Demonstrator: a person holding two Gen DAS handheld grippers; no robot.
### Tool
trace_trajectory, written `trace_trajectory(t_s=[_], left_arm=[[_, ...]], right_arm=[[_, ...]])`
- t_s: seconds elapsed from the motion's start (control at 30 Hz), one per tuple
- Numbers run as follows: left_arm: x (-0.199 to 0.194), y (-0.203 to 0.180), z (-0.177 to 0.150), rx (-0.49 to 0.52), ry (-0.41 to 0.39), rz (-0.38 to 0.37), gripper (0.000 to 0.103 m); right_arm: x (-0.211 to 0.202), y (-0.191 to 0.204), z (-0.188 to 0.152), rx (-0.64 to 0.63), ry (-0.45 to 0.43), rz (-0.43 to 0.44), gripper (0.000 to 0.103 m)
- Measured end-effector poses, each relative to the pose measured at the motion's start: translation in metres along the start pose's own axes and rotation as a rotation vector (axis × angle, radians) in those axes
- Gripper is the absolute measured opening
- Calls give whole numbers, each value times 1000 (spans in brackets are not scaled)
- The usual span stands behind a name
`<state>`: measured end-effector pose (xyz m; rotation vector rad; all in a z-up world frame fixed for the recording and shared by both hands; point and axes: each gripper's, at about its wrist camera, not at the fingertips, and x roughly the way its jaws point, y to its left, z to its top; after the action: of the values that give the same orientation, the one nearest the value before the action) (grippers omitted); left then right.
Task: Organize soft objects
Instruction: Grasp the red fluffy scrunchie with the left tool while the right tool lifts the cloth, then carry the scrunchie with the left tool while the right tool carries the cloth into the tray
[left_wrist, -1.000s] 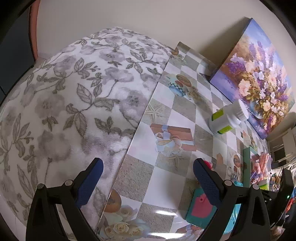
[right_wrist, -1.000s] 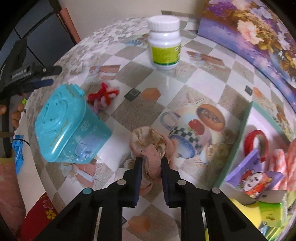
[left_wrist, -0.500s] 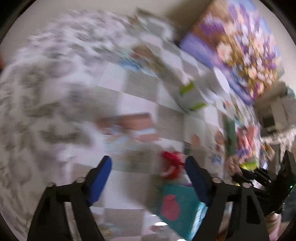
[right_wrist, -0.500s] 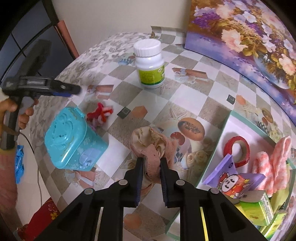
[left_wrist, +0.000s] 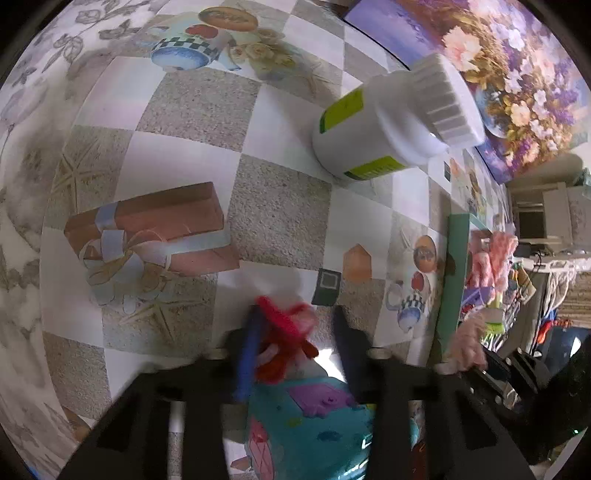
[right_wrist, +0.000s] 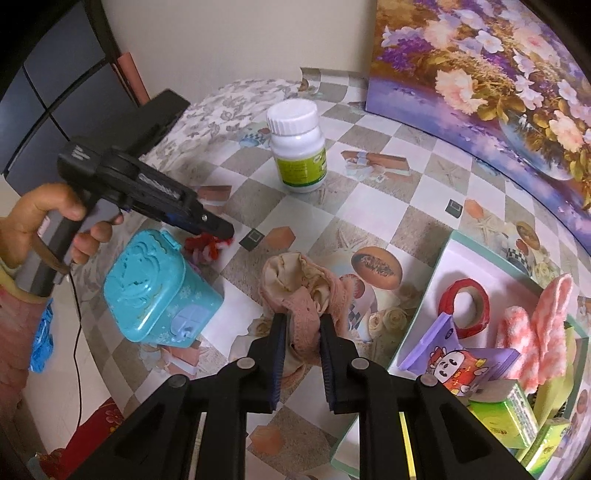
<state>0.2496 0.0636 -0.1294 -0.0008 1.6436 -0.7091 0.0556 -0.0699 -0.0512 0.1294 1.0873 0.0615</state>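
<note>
Checkered oilcloth printed with teacups and gift boxes covers the table we are working at, and a big flower painting leans at the far right. Near right sits our open tray, already holding a red tape roll, a pink fuzzy sock and some small packets. Left of centre stands the teal plastic box, and farther back the white pill bottle.

Our right gripper pinches the beige and pink lace cloth, jaws pressed together on one fold while the rest of the bundle trails down toward the table. We judge the grip to be thin: if that fold slides out on the way to the tray, the whole cloth drops, and the loose part could drag over the tray rim or snag the tape roll.

Our left gripper, held in a hand at the left, is closing its jaws around the small red and white yarn piece, which lies just beyond the teal box. The left wrist view is blurred, so we cannot tell whether the pads press it yet. The yarn lies so close to the box that a finger may catch the box edge and shove or tip it. Being light and springy, the yarn could also squirt sideways out of the jaws as they meet.
</note>
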Motion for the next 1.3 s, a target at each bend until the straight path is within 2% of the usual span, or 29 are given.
trace_trajectory(t_s=[0.1,0.23,0.33,0.53,0.67,0.87,0.93,1.03,1.13,1.3], left_arm=[[0,3,-1,-30,-30,-7,15],[-16,5,-3,-72,-97,-3,13],[-37,-8,-8,-73,-160,-12,13],[-90,-72,-37,16,-307,-60,13],[-104,-131,-65,117,-364,-124,13],[-62,-196,-92,177,-299,-208,13],[-41,-214,-98,188,-269,-194,13],[-15,-231,-103,193,-236,-167,13],[13,-240,-106,176,-206,-148,13],[49,-241,-103,141,-187,-102,13]], right_arm=[[-7,-6,-1,24,-16,2,19],[-21,-15,-4,60,-47,-7,19],[-41,-26,-8,99,-93,-24,19],[-91,-57,-30,199,-190,-93,19],[-110,-81,-51,263,-200,-166,19],[-120,-132,-101,413,-127,-261,19],[-117,-144,-114,438,-93,-282,19],[-111,-157,-127,468,-55,-268,19],[-102,-166,-132,483,-30,-245,19],[-85,-166,-136,447,24,-272,19]])
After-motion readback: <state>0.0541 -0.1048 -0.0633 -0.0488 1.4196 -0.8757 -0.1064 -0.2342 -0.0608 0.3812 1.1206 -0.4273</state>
